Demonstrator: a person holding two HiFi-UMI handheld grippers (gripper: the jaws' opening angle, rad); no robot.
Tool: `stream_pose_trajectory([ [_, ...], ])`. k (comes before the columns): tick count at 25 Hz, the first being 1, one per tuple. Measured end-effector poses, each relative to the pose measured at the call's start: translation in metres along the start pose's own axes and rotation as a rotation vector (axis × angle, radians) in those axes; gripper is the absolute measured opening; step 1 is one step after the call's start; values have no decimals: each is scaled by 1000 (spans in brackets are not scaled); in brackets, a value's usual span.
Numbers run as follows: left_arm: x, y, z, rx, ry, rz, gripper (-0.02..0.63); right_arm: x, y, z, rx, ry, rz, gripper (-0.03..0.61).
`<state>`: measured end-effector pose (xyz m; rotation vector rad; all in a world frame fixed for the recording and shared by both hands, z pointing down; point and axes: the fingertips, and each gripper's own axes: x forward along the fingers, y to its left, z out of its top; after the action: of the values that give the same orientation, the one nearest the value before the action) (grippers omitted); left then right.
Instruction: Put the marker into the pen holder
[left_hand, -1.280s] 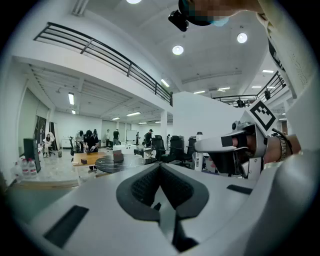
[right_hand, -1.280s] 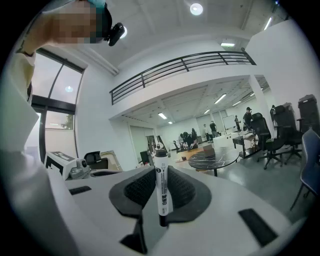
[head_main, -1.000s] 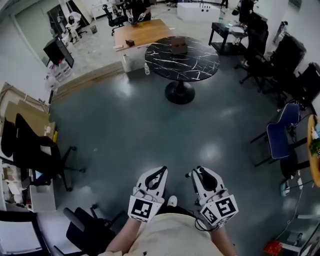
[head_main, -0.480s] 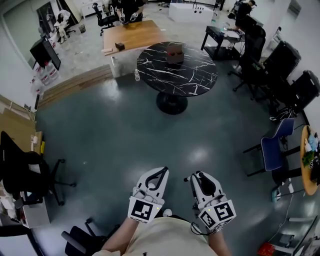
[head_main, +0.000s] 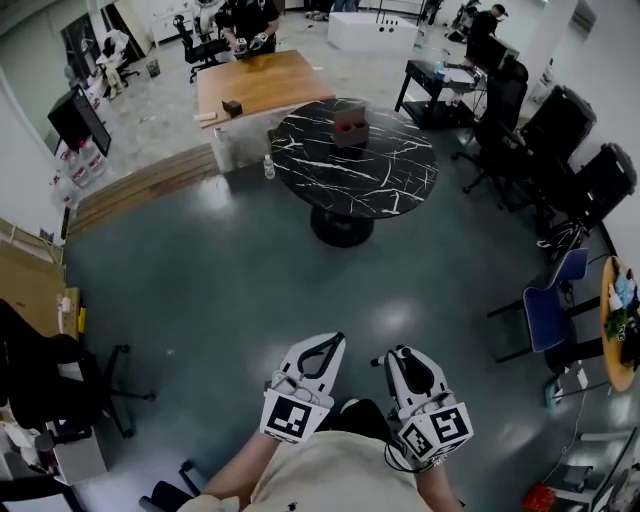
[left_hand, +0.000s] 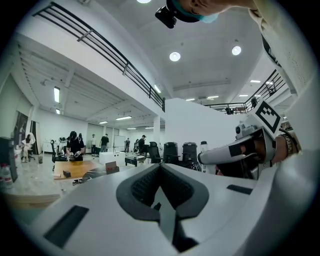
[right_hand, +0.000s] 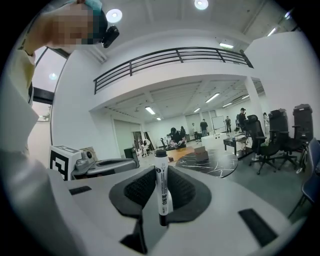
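Observation:
A white marker with a black cap (right_hand: 162, 187) stands upright between the jaws of my right gripper (right_hand: 161, 172), which is shut on it. In the head view the right gripper (head_main: 392, 356) and the left gripper (head_main: 331, 346) are held side by side close to my body, above the floor. My left gripper (left_hand: 160, 172) is shut with nothing in it. A brown box-like holder (head_main: 351, 123) sits on a round black marble table (head_main: 380, 180) far ahead. The holder (right_hand: 201, 150) also shows in the right gripper view.
A wooden desk (head_main: 262, 82) stands behind the round table, with a person working at it. Black office chairs (head_main: 600, 185) line the right side and a blue chair (head_main: 550, 315) stands nearer. Another black chair (head_main: 45, 385) is at my left. Grey floor (head_main: 230, 270) lies between.
The view has moved forward across the floor, so the round table and desk sit nearer and more central. Both grippers keep the same pose, the marker still held.

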<state>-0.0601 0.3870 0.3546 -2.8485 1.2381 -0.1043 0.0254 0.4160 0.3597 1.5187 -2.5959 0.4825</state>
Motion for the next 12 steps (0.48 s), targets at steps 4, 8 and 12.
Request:
stream_pose_trajectory([
  [4,15,14,-7,-3,11,-1,9,22,-10,5,-3,3,5,87],
  [8,35,29,-12,-27,6,25,9,46,-29,10,4,9,22,87],
  [12,68,53,-15,-38,-3,58,9,81,-58,19,12,18,55,87],
])
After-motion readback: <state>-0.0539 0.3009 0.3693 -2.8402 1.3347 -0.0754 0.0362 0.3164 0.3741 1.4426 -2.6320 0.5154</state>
